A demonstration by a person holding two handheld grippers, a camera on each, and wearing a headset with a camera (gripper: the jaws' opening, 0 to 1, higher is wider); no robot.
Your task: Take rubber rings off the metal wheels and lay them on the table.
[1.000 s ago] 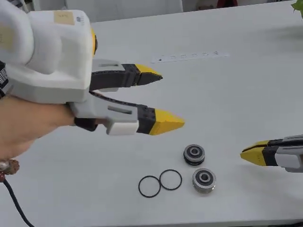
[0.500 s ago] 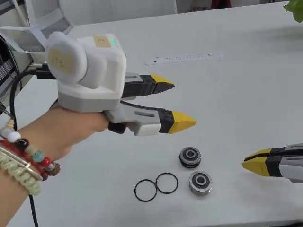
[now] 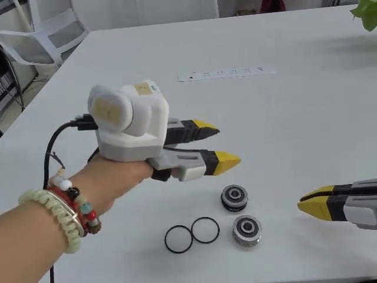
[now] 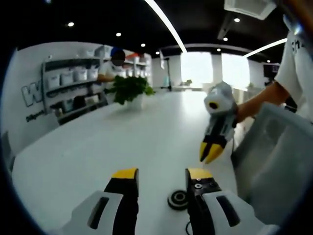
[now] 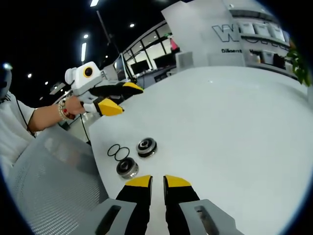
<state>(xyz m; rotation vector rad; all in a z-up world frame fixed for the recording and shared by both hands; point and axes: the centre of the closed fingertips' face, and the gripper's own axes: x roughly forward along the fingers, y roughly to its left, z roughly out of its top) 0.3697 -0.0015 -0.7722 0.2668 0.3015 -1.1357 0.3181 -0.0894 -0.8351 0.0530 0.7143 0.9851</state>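
Two black rubber rings [image 3: 192, 234] lie side by side on the white table [image 3: 283, 118], also in the right gripper view as rings [image 5: 118, 151]. Right of them stand two metal wheels: the far wheel [image 3: 234, 197] has a dark rim, the near wheel [image 3: 247, 230] looks bare and silvery. My left gripper [image 3: 219, 144] hovers open and empty above and left of the wheels. My right gripper [image 3: 305, 201] points at the wheels from the right, a short way off, its jaws nearly together with nothing between them. One wheel [image 4: 178, 199] sits between the left jaws' tips.
A white power strip [image 3: 227, 73] lies farther back on the table. A potted plant [image 3: 368, 15] stands at the far right corner. A chair [image 3: 53, 35] is off the table's left side. The table's near edge runs just below the rings.
The left gripper has dropped lower toward the table and away from the camera, staying open. The right gripper, wheels and rings have stayed in place.
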